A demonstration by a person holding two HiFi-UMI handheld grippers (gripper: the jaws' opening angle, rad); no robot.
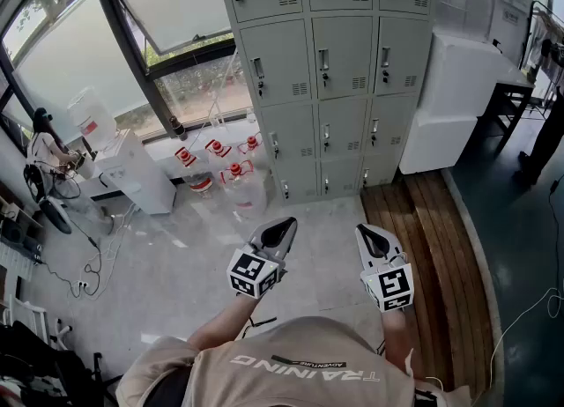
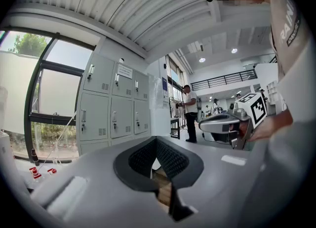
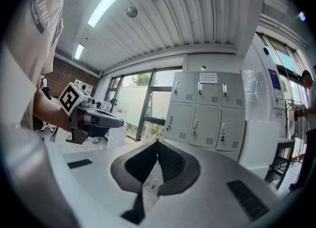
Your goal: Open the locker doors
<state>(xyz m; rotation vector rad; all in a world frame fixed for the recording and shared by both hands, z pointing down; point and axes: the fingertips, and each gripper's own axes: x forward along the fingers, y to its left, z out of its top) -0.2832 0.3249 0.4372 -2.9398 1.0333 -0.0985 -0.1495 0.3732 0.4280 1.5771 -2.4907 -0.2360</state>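
A bank of grey lockers (image 1: 328, 70) stands ahead against the wall, three columns wide, and every door in view is closed, each with a small handle. It also shows in the left gripper view as lockers (image 2: 113, 106) and in the right gripper view as lockers (image 3: 207, 113). My left gripper (image 1: 280, 231) and right gripper (image 1: 371, 236) hover side by side over the pale floor, well short of the lockers. Both are shut with nothing between the jaws: left gripper (image 2: 156, 139), right gripper (image 3: 158, 142).
Several water jugs with red caps (image 1: 231, 172) crowd the floor left of the lockers. A white cabinet (image 1: 132, 172) stands under the window. A white appliance (image 1: 454, 101) sits right of the lockers, beside wooden planks (image 1: 432, 255). People stand at both sides.
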